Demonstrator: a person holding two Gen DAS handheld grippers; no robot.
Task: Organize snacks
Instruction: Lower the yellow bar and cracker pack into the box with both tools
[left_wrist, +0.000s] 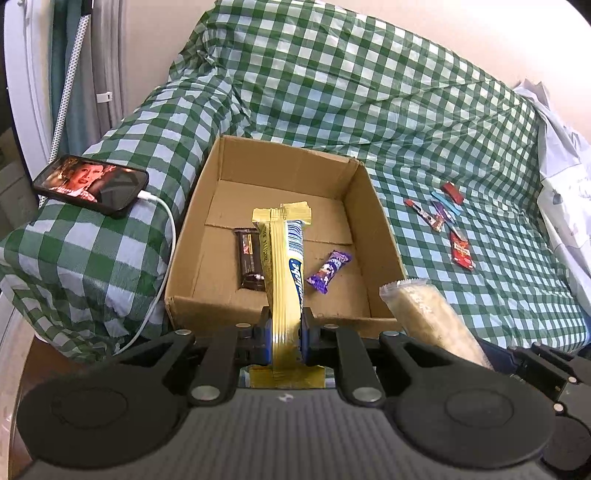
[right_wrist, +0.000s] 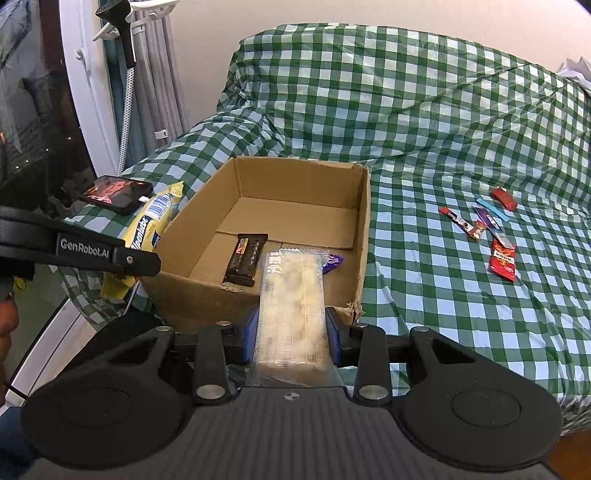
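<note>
Clamped between the blue pads of the left gripper (left_wrist: 287, 332) stands one yellow snack pack (left_wrist: 284, 266), held upright over the near wall of the cardboard box (left_wrist: 207, 206); its blue-and-white label reads only in part, "...liebe" in the right wrist view. Left of the box, one phone (left_wrist: 90, 183) with a lit screen lies on the green checked cloth (left_wrist: 369, 92), a white cable (left_wrist: 162, 266) plugged into it. Two snacks lie on the box floor: one dark brown bar (left_wrist: 249, 258) and one small purple wrapper (left_wrist: 328, 271), whose print is too small to read. The right gripper (right_wrist: 290, 339) is closed on one clear-wrapped pale snack (right_wrist: 291, 306), which reaches over the box's near wall; the characters on it are not legible. "GenRobot.AI" is printed on the left gripper's arm in the right wrist view. Farther right, apart from the box, a scatter of small snacks (left_wrist: 448, 221) lies on the cloth, about seven, mostly red, one pale blue.
</note>
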